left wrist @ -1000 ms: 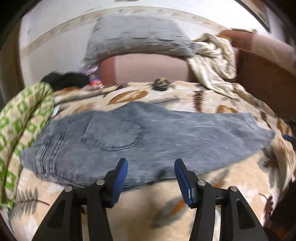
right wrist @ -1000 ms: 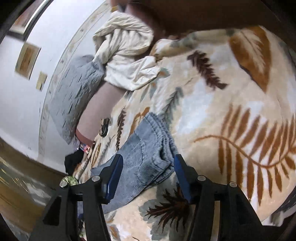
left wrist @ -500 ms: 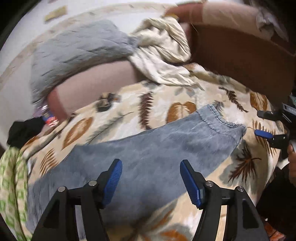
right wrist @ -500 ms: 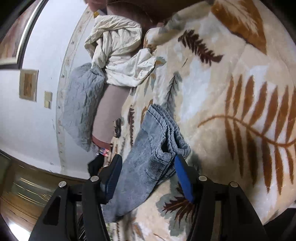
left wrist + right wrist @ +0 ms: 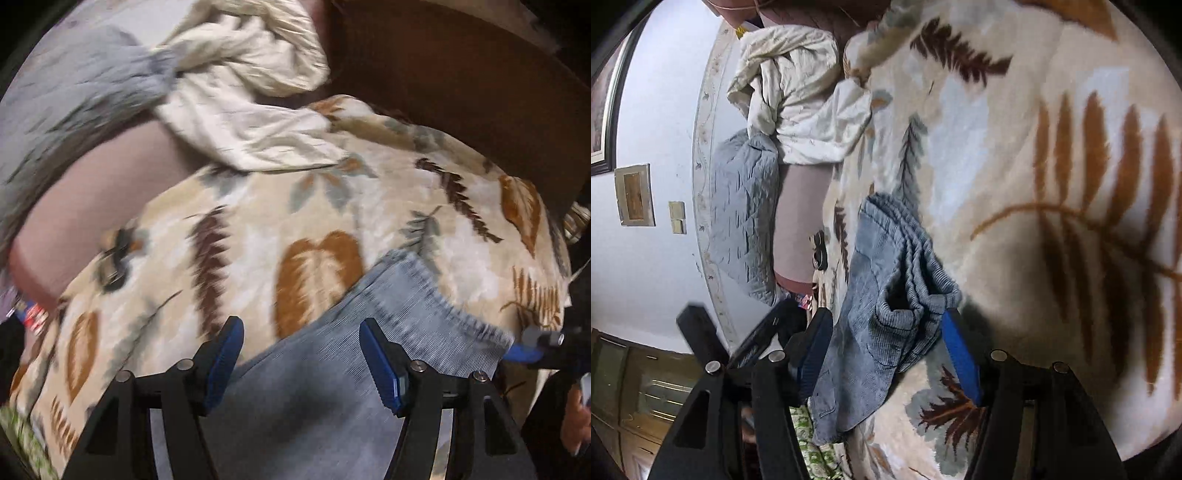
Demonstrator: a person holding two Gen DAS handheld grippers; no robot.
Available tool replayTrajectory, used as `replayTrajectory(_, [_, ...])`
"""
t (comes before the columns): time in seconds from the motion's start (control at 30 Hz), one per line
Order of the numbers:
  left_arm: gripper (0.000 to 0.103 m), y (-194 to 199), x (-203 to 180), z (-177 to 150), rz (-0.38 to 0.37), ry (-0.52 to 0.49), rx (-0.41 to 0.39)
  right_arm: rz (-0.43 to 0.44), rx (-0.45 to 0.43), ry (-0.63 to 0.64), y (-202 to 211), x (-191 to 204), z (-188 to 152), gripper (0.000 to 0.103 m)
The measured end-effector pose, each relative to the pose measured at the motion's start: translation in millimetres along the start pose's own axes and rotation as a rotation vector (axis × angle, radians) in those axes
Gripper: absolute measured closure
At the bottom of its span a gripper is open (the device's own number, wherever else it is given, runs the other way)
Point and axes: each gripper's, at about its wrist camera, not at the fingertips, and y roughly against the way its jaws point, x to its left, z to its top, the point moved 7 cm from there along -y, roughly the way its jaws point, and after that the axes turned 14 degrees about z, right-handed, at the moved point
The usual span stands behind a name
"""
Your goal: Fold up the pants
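Grey-blue corduroy pants (image 5: 332, 387) lie flat on a leaf-patterned blanket (image 5: 258, 229). In the left wrist view my left gripper (image 5: 301, 363) is open, hovering over the leg near the hem (image 5: 436, 291). My right gripper shows at the right edge (image 5: 532, 350), at the hem corner. In the right wrist view the pants (image 5: 871, 295) run away leftward and the stacked hem ends (image 5: 916, 288) sit between the open fingers of my right gripper (image 5: 886, 354), its blue right pad (image 5: 958, 354) against the cloth.
A cream crumpled cloth (image 5: 251, 92), a grey quilted pillow (image 5: 742, 214) and a pink bolster (image 5: 92, 199) lie at the bed's far side. A brown headboard (image 5: 461, 74) stands at the right. A green patterned cloth (image 5: 809, 450) lies by the waist end.
My left gripper has swept right along the pants from the waist and pocket area to the hem end. My right gripper has closed in on the hem, which now sits between its fingers.
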Motion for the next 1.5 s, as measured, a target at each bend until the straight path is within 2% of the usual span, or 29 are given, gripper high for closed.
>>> replayTrajectory(0.13, [0.035,-25.6,-31.2,7.0,-0.076,-0.084,0.03,-0.005,0.017,-0.02,-7.7,-3.7,-1.0,0.04])
replayTrajectory(0.2, [0.04,-39.3,-46.3,6.3,-0.112,-0.13,0.052,0.003,0.017,-0.05,-8.1,-8.8,1.1,0.04])
replayTrajectory(0.27, [0.044,-45.5,-57.0,6.4,-0.151,-0.153,0.057,0.007,0.013,-0.069,-7.2,-12.6,2.5,0.04])
replayTrajectory(0.37, [0.044,-53.2,-72.9,7.8,-0.193,-0.191,0.048,0.0,0.008,-0.078,-4.9,-16.9,4.4,0.04])
replayTrajectory(0.53, [0.044,-66.3,-88.7,14.0,-0.257,-0.211,0.082,0.014,0.007,-0.089,-2.7,-18.5,5.2,0.04])
replayTrajectory(0.7, [0.057,-80.4,-101.7,17.7,-0.295,-0.236,0.131,0.032,0.023,-0.093,-1.3,-18.1,4.0,0.04])
replayTrajectory(0.73, [0.059,-83.2,-101.7,18.8,-0.312,-0.226,0.144,0.039,0.023,-0.098,-0.6,-18.3,3.8,0.04])
replayTrajectory(0.8, [0.07,-84.3,-100.2,21.7,-0.335,-0.201,0.15,0.048,0.024,-0.099,1.3,-18.5,5.1,0.04])
replayTrajectory(0.83, [0.071,-84.7,-98.5,23.0,-0.343,-0.189,0.154,0.048,0.027,-0.096,1.8,-18.6,6.0,0.04])
replayTrajectory(0.93, [0.075,-86.2,-96.9,24.0,-0.353,-0.168,0.169,0.035,0.052,-0.077,-0.9,-17.7,3.5,0.04])
replayTrajectory(1.03, [0.078,-84.1,-100.9,23.4,-0.328,-0.184,0.163,-0.002,0.098,-0.055,-9.3,-17.0,-4.4,0.04])
replayTrajectory(1.2, [0.079,-83.8,-102.7,24.0,-0.299,-0.19,0.173,-0.05,0.064,-0.033,-14.2,-18.8,-2.5,0.04])
replayTrajectory(1.33, [0.08,-85.4,-104.4,24.9,-0.296,-0.181,0.173,-0.098,0.058,0.048,-24.1,-16.2,-5.0,0.04])
replayTrajectory(1.37, [0.08,-85.0,-104.2,25.4,-0.296,-0.175,0.171,-0.107,0.056,0.06,-25.7,-15.6,-5.6,0.046])
replayTrajectory(1.4, [0.082,-84.1,-103.3,25.9,-0.295,-0.167,0.165,-0.115,0.051,0.071,-25.3,-15.8,-4.7,0.062])
replayTrajectory(1.43, [0.083,-83.9,-101.6,25.6,-0.295,-0.161,0.162,-0.124,0.047,0.087,-24.4,-15.9,-3.7,0.071])
replayTrajectory(1.5, [0.086,-83.0,-98.3,25.6,-0.298,-0.144,0.159,-0.137,0.044,0.108,-22.6,-17.2,-3.5,0.076])
